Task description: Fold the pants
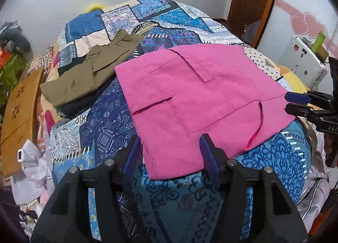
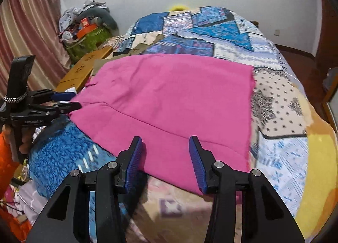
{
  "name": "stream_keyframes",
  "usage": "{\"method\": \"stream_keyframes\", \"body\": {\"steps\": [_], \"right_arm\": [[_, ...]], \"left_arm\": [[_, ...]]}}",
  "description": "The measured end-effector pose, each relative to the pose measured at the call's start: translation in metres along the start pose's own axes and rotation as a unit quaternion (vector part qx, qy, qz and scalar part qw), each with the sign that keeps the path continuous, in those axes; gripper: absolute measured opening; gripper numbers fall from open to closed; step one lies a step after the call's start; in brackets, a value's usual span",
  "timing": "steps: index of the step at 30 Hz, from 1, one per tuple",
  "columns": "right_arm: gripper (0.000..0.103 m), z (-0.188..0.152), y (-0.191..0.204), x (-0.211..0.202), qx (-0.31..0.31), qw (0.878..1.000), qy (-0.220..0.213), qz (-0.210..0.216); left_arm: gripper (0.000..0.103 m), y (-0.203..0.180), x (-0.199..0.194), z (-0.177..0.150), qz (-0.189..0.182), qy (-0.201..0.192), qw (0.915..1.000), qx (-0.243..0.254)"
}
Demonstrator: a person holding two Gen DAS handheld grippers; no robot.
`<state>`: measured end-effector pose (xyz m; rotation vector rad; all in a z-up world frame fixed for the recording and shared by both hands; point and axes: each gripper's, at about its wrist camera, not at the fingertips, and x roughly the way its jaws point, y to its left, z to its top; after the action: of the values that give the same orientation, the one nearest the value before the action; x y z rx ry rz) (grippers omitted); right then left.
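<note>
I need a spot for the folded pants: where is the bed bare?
Bare quilt lies right of the pink pants, and beyond them toward the wall. A smaller patch sits between them and the olive pile. The bed's left edge is crowded.

The left gripper (image 1: pixel 170 148) is built from matte black angular arms, with round silver screws set at the joints. Ribbed blue pads (image 1: pixel 206 154) are fitted inside its fingers. The right gripper (image 2: pixel 164 152) is made alike, with blue pads (image 2: pixel 196 167). Toward nine o'clock in the right wrist view, an orange sleeve (image 2: pixel 6 154) and bare skin are seen.
</note>
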<state>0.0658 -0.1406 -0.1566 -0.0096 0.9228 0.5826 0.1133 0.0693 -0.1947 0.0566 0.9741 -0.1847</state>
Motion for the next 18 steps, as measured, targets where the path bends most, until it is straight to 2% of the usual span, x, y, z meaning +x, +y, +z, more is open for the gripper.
{"method": "stream_keyframes", "body": {"steps": [12, 18], "right_arm": [[0.042, -0.019, -0.035, -0.019, 0.047, 0.999, 0.015, -0.024], [0.044, -0.012, -0.043, -0.026, 0.04, 0.998, 0.032, -0.042]], "left_arm": [[0.06, 0.002, -0.008, -0.003, 0.009, -0.002, 0.9999, -0.014], [0.06, 0.009, -0.023, 0.016, 0.041, -0.017, 0.999, -0.01]]}}
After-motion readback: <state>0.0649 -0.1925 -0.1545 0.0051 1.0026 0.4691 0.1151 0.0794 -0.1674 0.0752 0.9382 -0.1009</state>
